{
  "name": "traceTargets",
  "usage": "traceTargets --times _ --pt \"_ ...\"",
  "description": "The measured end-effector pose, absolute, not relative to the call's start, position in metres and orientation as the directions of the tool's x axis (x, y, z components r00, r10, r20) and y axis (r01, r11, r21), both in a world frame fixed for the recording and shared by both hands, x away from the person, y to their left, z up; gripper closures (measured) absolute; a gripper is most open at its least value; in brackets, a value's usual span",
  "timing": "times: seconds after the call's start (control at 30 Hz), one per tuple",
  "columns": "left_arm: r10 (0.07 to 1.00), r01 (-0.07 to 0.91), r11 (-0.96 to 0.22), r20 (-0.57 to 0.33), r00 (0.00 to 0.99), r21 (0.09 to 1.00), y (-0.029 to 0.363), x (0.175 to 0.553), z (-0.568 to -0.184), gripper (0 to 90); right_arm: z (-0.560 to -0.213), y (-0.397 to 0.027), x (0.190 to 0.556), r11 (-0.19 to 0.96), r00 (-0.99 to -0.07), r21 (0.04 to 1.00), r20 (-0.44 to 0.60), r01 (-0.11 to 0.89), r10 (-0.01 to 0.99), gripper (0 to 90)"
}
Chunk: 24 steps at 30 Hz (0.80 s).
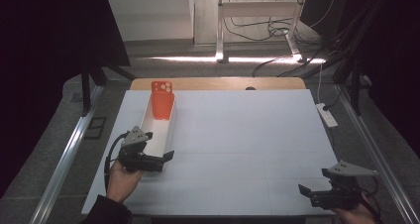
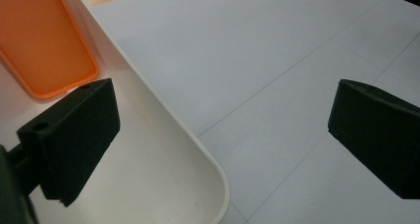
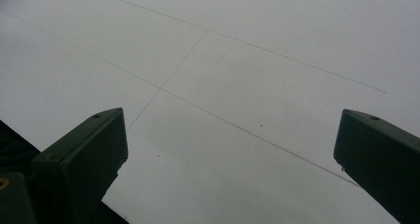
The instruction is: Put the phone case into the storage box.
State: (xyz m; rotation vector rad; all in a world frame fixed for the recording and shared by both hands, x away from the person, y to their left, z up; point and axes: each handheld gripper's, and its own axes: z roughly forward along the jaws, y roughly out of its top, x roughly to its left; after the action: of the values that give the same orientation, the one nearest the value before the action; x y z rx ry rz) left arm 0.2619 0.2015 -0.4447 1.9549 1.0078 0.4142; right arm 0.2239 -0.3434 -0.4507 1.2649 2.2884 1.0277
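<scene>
An orange phone case (image 1: pixel 162 101) leans upright at the far end of a long white tray (image 1: pixel 161 135) on the left of the white table. My left gripper (image 1: pixel 166 159) is at the tray's near end, open and holding nothing. In the left gripper view the left gripper (image 2: pixel 225 117) straddles the tray's rim (image 2: pixel 198 140), with one jaw inside the tray and the other over the table; the orange case (image 2: pixel 42 45) lies beyond it. My right gripper (image 1: pixel 308 194) is low at the table's near right corner. It stands open (image 3: pixel 233 144) over bare white surface.
The white table top (image 1: pixel 237 135) has a wooden strip (image 1: pixel 218 83) along its far edge. A white power strip (image 1: pixel 327 115) lies just off the right side. Metal rails run along both sides, and cables and a frame sit on the floor beyond.
</scene>
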Motion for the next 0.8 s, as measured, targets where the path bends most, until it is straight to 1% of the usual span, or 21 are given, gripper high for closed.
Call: traceTargets --times 0.4,0.8 --pt "0.795 0.500 -0.261 -0.110 0.597 0.826 0.209 0.247 -0.446 0.2 -0.451 -0.344 0.224 0.345 -0.550 0.728 0.053 0.593 0.833 0.6" --pt "0.811 0.508 -0.251 -0.108 0.575 0.824 0.218 0.232 -0.448 0.2 -0.451 -0.343 0.223 0.344 -0.550 0.729 0.054 0.592 0.833 0.6"
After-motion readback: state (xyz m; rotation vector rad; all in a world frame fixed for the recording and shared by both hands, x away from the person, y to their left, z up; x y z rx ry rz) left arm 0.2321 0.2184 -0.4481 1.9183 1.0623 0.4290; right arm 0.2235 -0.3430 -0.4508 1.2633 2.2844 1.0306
